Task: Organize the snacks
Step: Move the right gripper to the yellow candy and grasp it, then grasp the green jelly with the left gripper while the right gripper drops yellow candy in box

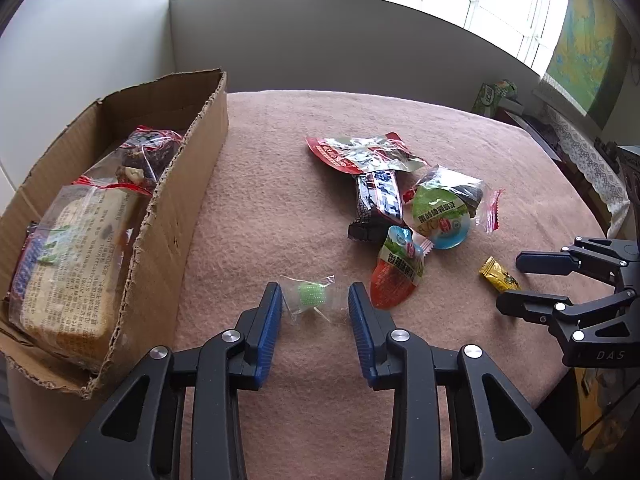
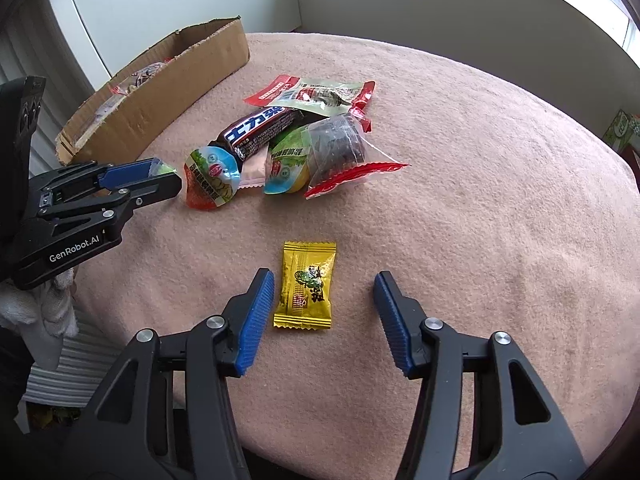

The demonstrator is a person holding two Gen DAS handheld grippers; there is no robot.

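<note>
Left tongs [image 1: 314,304]: wide open, empty, straddling green candy [image 1: 311,295] on surface [image 1: 280,184], box [image 1: 176,216] to left. Right tongs [image 2: 324,292]: wide open, empty, around yellow candy [image 2: 305,286]. Advice: close squarely on wrapper middles, lift clear, carry to box.
</note>
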